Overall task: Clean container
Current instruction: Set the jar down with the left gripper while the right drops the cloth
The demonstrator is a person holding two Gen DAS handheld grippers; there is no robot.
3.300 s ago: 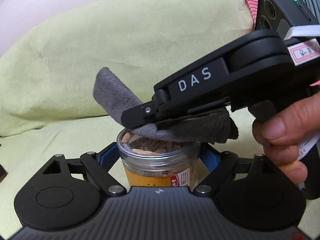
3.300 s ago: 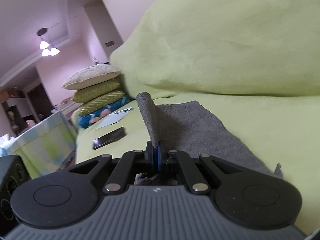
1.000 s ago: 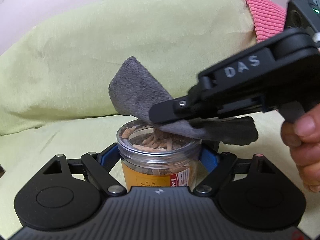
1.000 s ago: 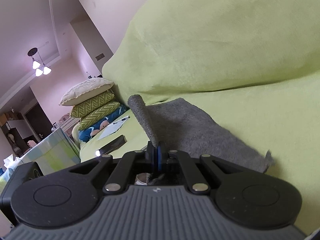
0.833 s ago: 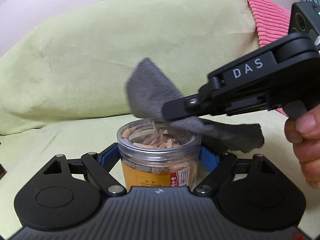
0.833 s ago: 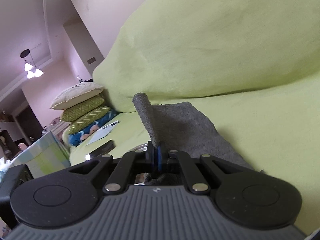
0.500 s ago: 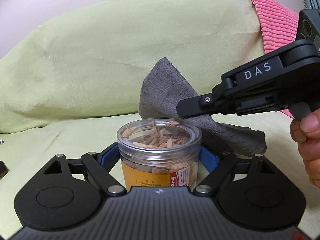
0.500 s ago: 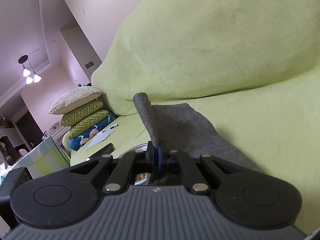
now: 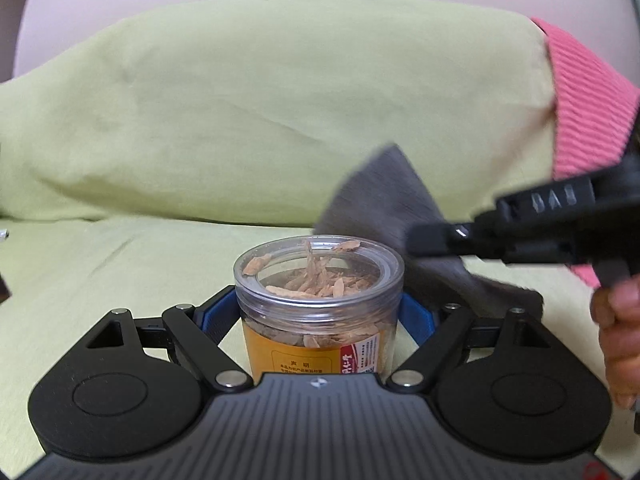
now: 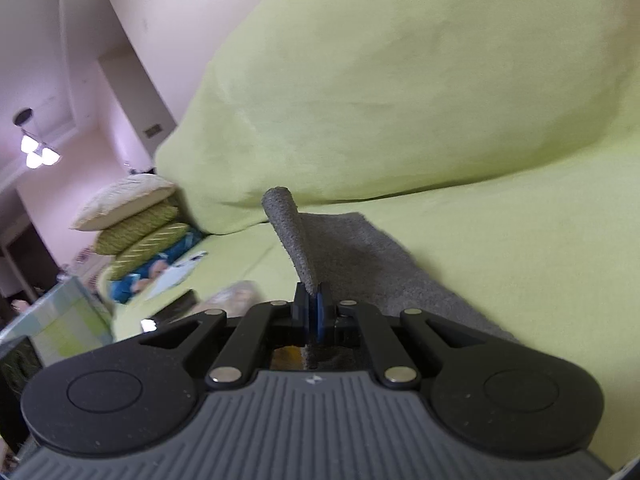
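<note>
**Cloth swept off the jar top, lid now uncovered**

Since the earlier frames the grey cloth [image 9: 384,204] has slid off the top of the jar [image 9: 319,300] toward the right: it lay flat across the lid a few seconds ago, and now only its lower edge hangs just beside the jar's right shoulder. The clear lid is fully exposed. I read this as the end of one wiping pass over the top; whether the sides have been wiped cannot be told from these views.

The jar stands upright in front of the left wrist camera, pinched at its sides by the left gripper [image 9: 319,312], whose blue pads press on the clear wall. It holds tan, flaky slices, piled to just under the lid, with an orange label round the lower body. The closure looks seated.

To the right of the jar, the right gripper [image 10: 314,312] has its jaws pressed together on a fold of the cloth, which stands up between the pads in its own view. A hand [image 9: 620,332] grips that tool's handle, farther right of the jar.

Behind the jar rises the green sofa cover [image 9: 280,120], and the pink fabric [image 9: 588,120] shows up and to the right.
</note>
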